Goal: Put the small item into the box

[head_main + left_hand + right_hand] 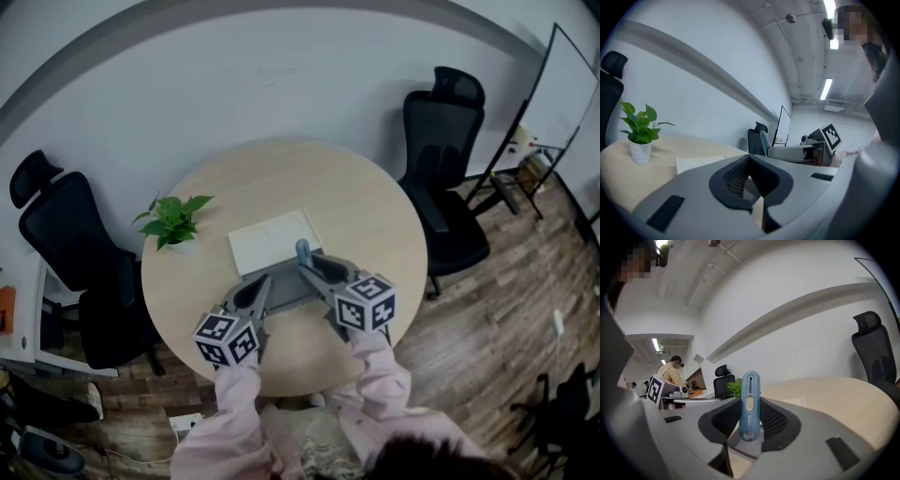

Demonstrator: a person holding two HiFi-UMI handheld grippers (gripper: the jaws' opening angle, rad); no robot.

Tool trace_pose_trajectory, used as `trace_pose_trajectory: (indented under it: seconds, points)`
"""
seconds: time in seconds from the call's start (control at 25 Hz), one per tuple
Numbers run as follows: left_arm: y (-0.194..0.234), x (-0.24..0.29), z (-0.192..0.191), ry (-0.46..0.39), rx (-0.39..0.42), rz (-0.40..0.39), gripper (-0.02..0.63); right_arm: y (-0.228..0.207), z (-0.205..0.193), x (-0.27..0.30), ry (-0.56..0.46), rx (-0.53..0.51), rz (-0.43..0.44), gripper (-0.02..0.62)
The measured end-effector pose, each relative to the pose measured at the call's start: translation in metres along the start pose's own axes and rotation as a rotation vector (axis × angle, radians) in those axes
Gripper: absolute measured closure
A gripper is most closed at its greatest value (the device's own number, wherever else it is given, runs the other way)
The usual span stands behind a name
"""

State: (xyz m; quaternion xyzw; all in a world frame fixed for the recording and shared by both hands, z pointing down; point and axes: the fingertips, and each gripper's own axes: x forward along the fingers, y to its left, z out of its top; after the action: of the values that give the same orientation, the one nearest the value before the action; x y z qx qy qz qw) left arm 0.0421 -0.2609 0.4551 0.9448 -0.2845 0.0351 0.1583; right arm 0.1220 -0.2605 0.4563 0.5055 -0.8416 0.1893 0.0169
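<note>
**Item pinched upright in the right claw, at the box's near edge**

A round, pale wooden table fills the middle of the head view. One black chair stands at its right side and another at its left. A flat white box lies closed near the table's centre, with a potted plant to its left and clear of it.

Both claws reach in from the near edge and point toward the box. The left claw has its pads pressed together at the tips with nothing between them, and it sits just short of the box's near side.

The right claw is clamped on the item, a slim blue piece with a slot and a slider on its face. The item stands upright between the meshed pads. Its lower end is held in the grip and its rounded top rises well above the jaws. From the head view, that top shows against the box's near right edge, outside the box.
</note>
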Motion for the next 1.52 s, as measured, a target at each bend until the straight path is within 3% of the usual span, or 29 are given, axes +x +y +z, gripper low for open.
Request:
trace_pose_trajectory:
  seconds: [0.92, 1.2, 1.52]
  points:
    - [0.04, 0.016, -0.027, 0.113, -0.096, -0.089, 0.597, -0.023, -0.035, 0.032, 0.125, 0.044, -0.103, 0.471]
    - [0.049, 0.017, -0.034, 0.129, -0.118, -0.104, 0.597, -0.022, -0.04, 0.037, 0.144, 0.026, -0.115, 0.471]
    - [0.051, 0.021, -0.046, 0.155, -0.156, -0.09, 0.597, -0.03, -0.056, 0.04, 0.24, -0.048, -0.113, 0.471]
